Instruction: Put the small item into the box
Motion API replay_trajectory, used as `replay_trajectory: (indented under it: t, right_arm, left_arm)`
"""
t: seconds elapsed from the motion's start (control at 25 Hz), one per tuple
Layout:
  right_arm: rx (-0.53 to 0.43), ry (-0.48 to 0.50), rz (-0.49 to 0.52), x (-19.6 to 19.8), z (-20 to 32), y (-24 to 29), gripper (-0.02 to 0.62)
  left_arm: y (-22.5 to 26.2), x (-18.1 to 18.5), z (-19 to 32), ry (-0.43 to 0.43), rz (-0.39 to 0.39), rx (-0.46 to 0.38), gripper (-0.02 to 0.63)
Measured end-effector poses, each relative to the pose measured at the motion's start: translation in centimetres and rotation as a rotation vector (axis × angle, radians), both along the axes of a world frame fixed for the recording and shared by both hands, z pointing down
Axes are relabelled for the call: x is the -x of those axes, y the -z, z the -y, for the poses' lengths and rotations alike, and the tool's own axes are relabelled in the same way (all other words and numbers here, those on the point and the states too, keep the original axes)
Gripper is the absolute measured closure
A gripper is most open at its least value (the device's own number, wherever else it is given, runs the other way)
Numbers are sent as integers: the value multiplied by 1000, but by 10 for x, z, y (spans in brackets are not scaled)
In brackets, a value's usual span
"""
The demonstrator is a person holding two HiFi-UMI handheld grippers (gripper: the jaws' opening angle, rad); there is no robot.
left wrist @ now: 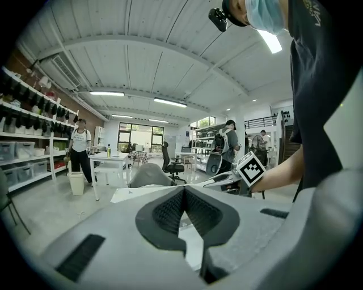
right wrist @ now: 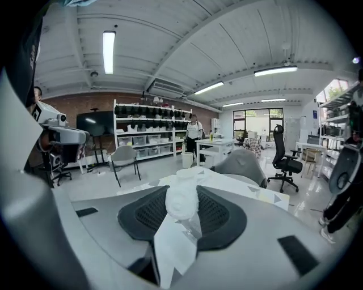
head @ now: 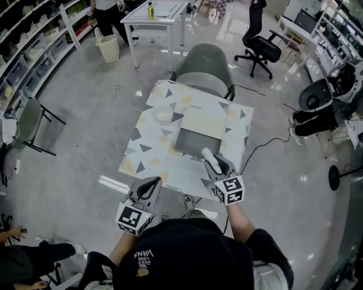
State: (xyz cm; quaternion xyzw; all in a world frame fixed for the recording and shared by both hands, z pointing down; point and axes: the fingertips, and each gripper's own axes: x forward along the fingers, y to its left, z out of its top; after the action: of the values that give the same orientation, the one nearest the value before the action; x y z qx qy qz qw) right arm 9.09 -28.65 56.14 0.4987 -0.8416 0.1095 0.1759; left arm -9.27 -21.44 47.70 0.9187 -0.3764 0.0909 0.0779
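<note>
An open box [head: 195, 141] with a grey inside and a cream lid [head: 202, 120] folded back lies on the patterned table [head: 147, 153]. My right gripper [head: 210, 162] hovers at the box's near right corner, shut on a small white wrapped item [head: 206, 153]. In the right gripper view the item [right wrist: 181, 198] is pinched between the dark pads, with a loose white flap hanging below it. My left gripper [head: 152, 184] is off the table's near edge, lower left of the box. Its pads [left wrist: 170, 212] meet at the tips with nothing between them.
A round white object [head: 163, 115] rests on the table left of the box. A green chair [head: 204, 71] stands behind the table, and a black office chair [head: 261, 42] and a white table [head: 153, 14] farther back. A folding chair [head: 28, 122] is at far left.
</note>
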Motion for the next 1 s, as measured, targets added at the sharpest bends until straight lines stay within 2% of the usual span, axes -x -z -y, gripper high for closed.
replay_trajectory:
  t: [0.24, 0.48, 0.76, 1.0]
  right_arm:
    - [72, 88, -36, 0, 46, -39, 456]
    - [158, 184, -110, 11, 85, -89, 456]
    - [236, 305, -168, 32, 116, -130, 456]
    - [283, 384, -192, 50, 132, -158, 456]
  left_arm:
    - [-6, -8, 21, 95, 16, 4, 600]
    - [-16, 4, 25, 219, 34, 30, 600]
    - [-20, 23, 17, 383, 48, 54, 600]
    - [-28, 33, 0, 487, 62, 88, 600]
